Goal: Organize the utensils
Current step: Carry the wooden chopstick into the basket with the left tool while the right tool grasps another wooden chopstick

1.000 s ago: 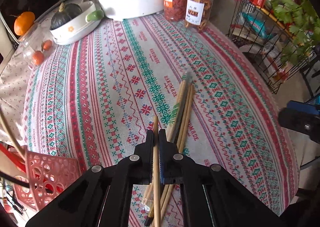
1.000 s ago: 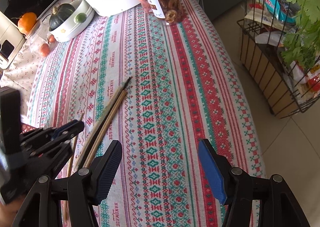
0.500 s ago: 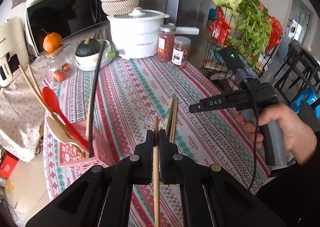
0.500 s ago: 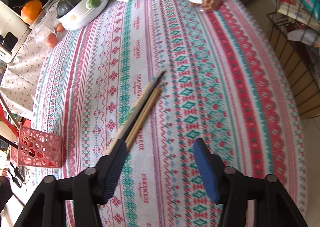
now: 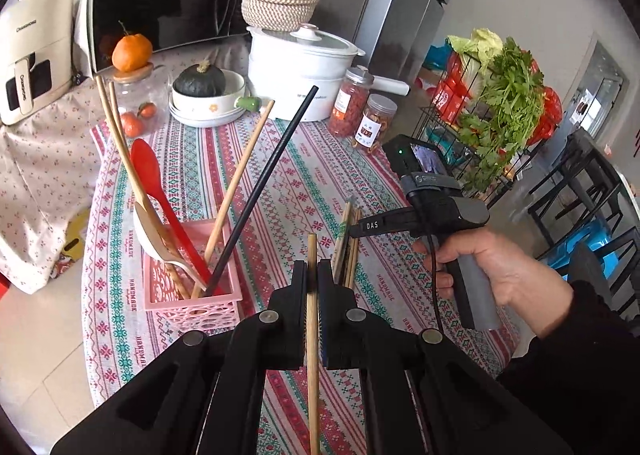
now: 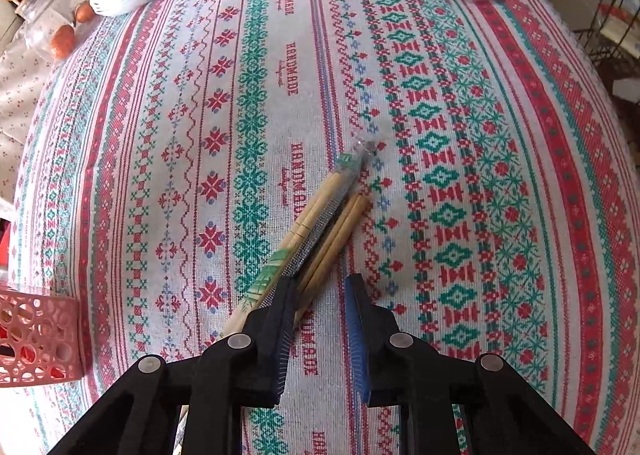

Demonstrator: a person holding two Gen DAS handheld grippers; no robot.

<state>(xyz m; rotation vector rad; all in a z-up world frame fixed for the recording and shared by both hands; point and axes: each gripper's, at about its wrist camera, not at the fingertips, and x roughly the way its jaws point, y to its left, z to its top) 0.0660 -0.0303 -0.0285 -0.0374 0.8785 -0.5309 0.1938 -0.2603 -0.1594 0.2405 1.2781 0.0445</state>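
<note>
My left gripper point(image 5: 313, 271) is shut on a single wooden chopstick point(image 5: 312, 319), held above the tablecloth just right of the pink basket point(image 5: 192, 307). In the basket stand a red spoon point(image 5: 152, 183), a wooden spoon, a black chopstick point(image 5: 264, 191) and wooden chopsticks. A bundle of chopsticks point(image 6: 320, 223), one pair in a printed wrapper, lies on the cloth. My right gripper point(image 6: 320, 287) points down over the bundle's near end. Its jaws are closing, with the brown chopsticks between them and a gap still left at the right pad. A hand point(image 5: 500, 275) holds that gripper.
At the back of the table stand a white pot point(image 5: 304, 71), two snack jars point(image 5: 360, 111), a bowl with a dark squash point(image 5: 208, 95) and a glass jar with oranges. A wire rack of greens point(image 5: 500, 103) stands beyond the right table edge. The basket point(image 6: 36, 339) is at the left edge.
My left gripper rose and drew back with its chopstick, bringing the basket into view. My right gripper came down onto the bundle's near end and its jaws narrowed a lot.
</note>
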